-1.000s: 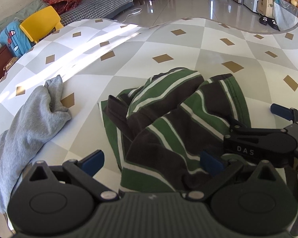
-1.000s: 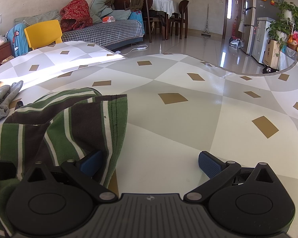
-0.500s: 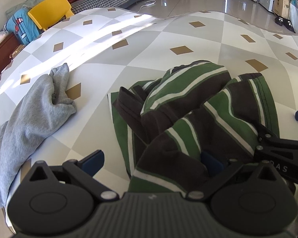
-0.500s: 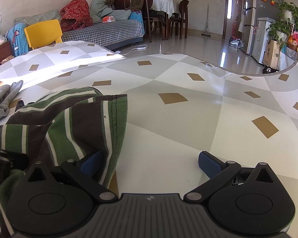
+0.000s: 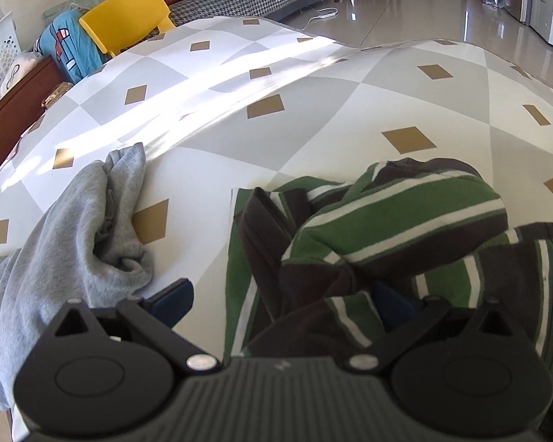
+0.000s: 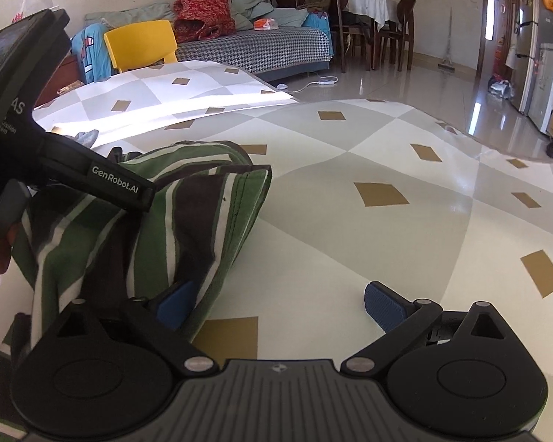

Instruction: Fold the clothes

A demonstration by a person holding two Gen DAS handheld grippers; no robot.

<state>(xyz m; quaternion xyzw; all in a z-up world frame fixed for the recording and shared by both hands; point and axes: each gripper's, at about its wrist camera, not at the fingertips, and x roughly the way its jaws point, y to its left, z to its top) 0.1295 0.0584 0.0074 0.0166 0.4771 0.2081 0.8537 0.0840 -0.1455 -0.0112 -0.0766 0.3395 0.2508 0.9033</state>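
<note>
We are holding both tongs wide over the tabletop [image 6: 350, 228]. The crumpled striped shirt [image 5: 405, 228] is lying between them, draping the left tongs' [image 5: 280, 294] right finger and the right tongs' [image 6: 280, 298] left finger, apparently readying a grasp.

the shirt [image 5: 387, 228] lies on the table [image 5: 313, 121], the sweatshirt [image 5: 73, 243] to its left, seemingly apart.

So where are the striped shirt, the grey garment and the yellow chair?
striped shirt [image 5: 416, 202]: left wrist view, on its raised green fold.
grey garment [image 5: 66, 243]: left wrist view, on its bunched middle.
yellow chair [image 6: 140, 42]: right wrist view, on its backrest.
</note>
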